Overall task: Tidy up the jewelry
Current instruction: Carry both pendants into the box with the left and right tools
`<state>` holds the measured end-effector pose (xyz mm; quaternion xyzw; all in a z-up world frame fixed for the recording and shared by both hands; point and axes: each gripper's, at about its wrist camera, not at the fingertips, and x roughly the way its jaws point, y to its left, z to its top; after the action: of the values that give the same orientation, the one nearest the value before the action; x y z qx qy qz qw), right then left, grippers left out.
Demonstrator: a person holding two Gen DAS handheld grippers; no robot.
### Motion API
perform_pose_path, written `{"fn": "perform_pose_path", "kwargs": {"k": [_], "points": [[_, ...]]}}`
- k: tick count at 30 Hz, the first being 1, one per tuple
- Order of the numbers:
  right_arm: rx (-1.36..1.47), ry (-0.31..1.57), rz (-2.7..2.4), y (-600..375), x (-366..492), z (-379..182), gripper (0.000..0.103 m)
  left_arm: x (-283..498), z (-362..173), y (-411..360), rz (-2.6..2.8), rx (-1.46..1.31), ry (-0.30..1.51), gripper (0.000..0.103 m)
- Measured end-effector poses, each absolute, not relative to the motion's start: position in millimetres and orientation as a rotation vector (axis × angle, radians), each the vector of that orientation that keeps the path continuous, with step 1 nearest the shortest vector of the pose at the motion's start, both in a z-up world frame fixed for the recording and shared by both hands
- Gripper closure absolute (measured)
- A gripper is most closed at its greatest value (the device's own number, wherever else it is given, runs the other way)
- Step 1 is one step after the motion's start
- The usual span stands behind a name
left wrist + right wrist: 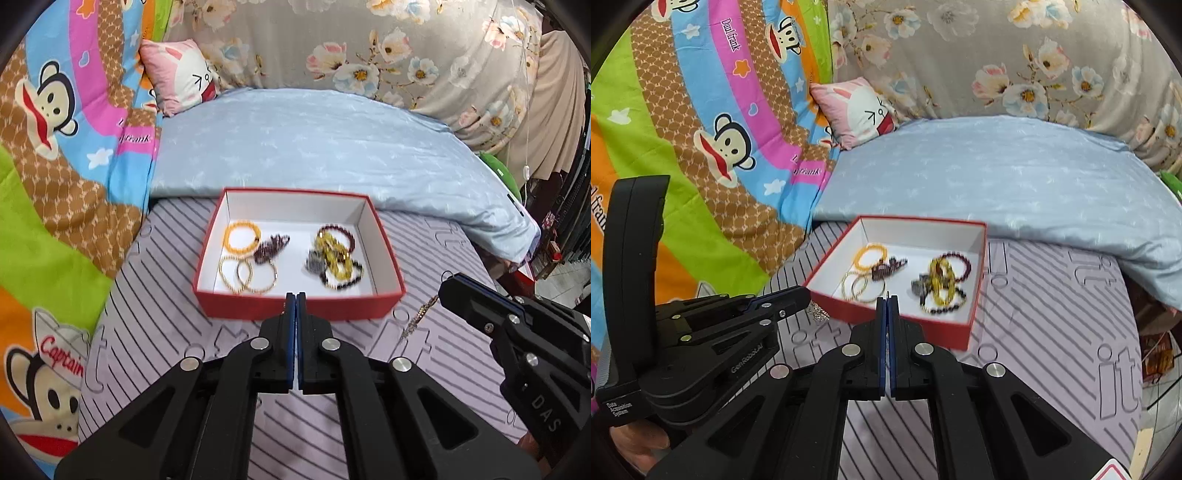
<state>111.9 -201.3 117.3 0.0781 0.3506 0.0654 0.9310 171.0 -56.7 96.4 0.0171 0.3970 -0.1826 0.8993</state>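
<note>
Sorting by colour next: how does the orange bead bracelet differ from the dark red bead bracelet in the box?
The orange bead bracelet lies in the left half of the red box, clear of the pieces near it; the dark red bead bracelet is in the right half, partly under the yellow bracelets. Both are beaded rings lying flat.

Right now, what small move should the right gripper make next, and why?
Probably carry it forward over the red box, then lower it. The right gripper is shut on a thin chain that dangles outside the box's near wall, while the bracelets already lie inside.
</note>
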Motion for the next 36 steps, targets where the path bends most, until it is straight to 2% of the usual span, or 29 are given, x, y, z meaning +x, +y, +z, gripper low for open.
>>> {"fn": "perform_pose_path", "kwargs": {"k": [18, 36], "points": [[0.155, 0.679, 0.112, -211, 202, 134, 0.102, 264, 109, -75, -0.327, 0.037, 0.789, 0.103], [0.158, 0.762, 0.112, -208, 249, 93, 0.102, 303, 74, -83, -0.3, 0.053, 0.844, 0.103]]}}
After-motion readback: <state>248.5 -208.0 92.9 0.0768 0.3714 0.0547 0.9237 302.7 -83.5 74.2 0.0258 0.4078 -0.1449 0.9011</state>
